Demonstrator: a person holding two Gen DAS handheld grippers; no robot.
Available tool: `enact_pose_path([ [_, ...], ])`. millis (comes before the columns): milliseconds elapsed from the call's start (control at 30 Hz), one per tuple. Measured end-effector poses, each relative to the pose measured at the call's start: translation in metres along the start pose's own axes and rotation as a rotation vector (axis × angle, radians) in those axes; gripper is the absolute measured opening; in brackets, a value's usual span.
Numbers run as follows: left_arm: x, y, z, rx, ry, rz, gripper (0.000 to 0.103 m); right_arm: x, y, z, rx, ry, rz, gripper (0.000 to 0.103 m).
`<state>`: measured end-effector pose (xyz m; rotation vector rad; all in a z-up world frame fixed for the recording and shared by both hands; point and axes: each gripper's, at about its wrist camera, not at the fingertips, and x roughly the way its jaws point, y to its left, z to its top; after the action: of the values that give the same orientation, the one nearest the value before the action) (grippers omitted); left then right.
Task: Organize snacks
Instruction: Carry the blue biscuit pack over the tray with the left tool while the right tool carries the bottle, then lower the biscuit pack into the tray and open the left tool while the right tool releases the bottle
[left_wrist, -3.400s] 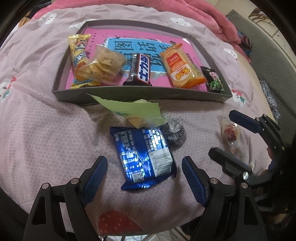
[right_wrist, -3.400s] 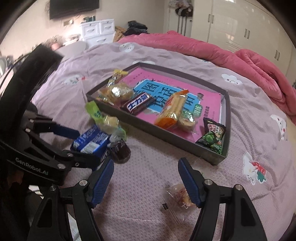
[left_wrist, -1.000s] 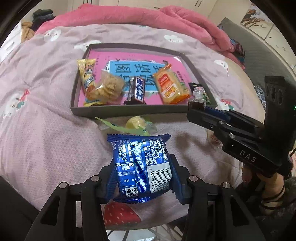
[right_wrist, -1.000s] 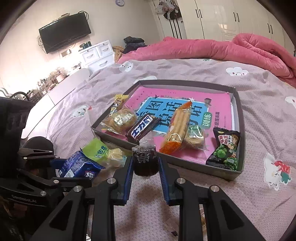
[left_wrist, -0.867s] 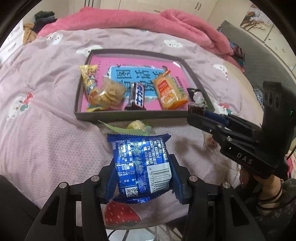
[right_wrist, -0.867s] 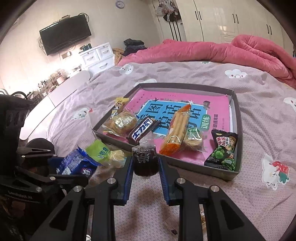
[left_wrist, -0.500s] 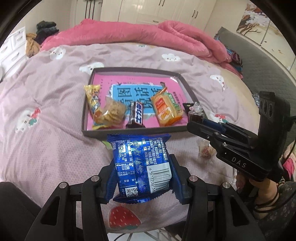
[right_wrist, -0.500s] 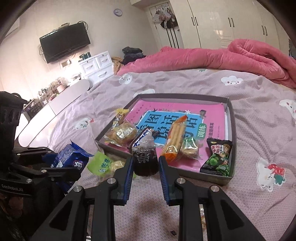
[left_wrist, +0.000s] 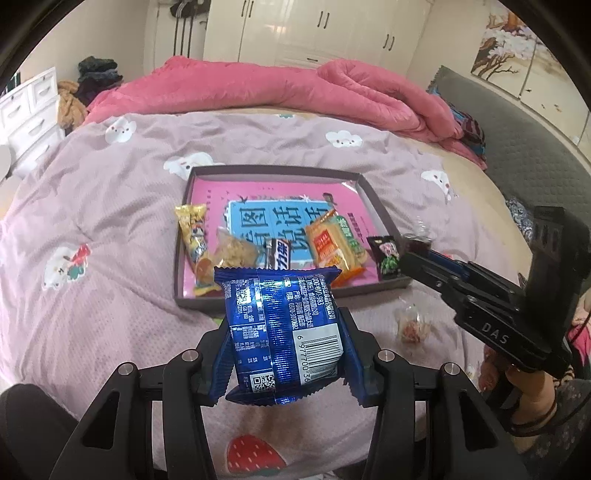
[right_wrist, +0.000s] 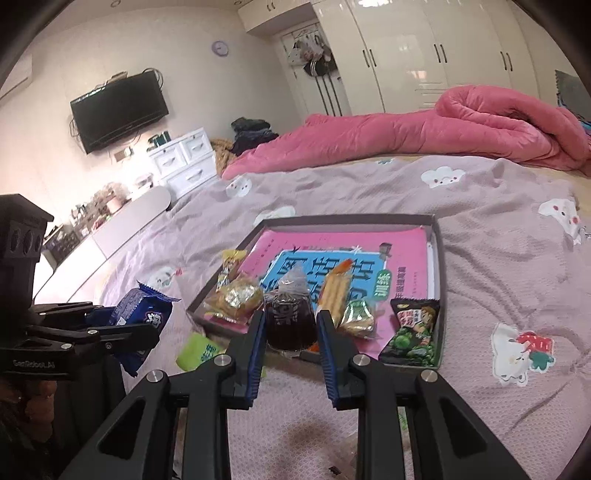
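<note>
My left gripper (left_wrist: 282, 334) is shut on a blue foil snack pack (left_wrist: 282, 325), held up above the bedspread in front of the grey tray (left_wrist: 280, 170). My right gripper (right_wrist: 291, 328) is shut on a small dark jelly cup (right_wrist: 290, 325), raised just before the tray (right_wrist: 437, 258). The tray, lined with a pink and blue book, holds a yellow bar (left_wrist: 194, 236), a bag of crisps (left_wrist: 236, 251), a chocolate bar (left_wrist: 279, 253), an orange cracker pack (left_wrist: 330, 243) and a green pea pack (right_wrist: 413, 332). In the left wrist view the right gripper (left_wrist: 417, 245) reaches in from the right.
A clear-wrapped candy (left_wrist: 410, 325) lies on the lilac bedspread right of the tray. A green snack pack (right_wrist: 201, 350) lies at the tray's near left corner. A pink duvet (left_wrist: 277, 88) is heaped behind. White drawers (right_wrist: 184, 162) and a wall television (right_wrist: 118, 109) stand at left.
Both grippers have risen with their snacks and tilted up, so the tray looks smaller and more of the room shows. Both grips are unchanged.
</note>
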<state>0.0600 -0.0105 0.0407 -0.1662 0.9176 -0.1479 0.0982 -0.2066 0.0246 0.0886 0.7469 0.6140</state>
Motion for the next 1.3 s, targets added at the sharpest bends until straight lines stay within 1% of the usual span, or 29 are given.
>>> enact_pose_path([
  [167, 0.004, 0.004, 0.009, -0.01, -0.013, 0.012, 0.052, -0.003, -0.001, 0.006, 0.007, -0.022, -0.018, 0.028],
  [367, 0.011, 0.006, 0.018, -0.011, -0.023, 0.024, 0.052, 0.001, -0.001, 0.009, 0.02, -0.021, -0.042, 0.028],
  [700, 0.027, 0.005, 0.034, -0.018, -0.03, 0.02, 0.052, -0.001, -0.012, 0.015, 0.06, -0.05, -0.073, 0.028],
  [1067, 0.045, 0.003, 0.047, -0.029, -0.019, 0.014, 0.052, -0.001, -0.023, 0.021, 0.083, -0.065, -0.116, 0.028],
  [1300, 0.062, 0.002, 0.051, -0.031, 0.001, 0.008, 0.052, 0.005, -0.031, 0.02, 0.1, -0.049, -0.133, 0.028],
])
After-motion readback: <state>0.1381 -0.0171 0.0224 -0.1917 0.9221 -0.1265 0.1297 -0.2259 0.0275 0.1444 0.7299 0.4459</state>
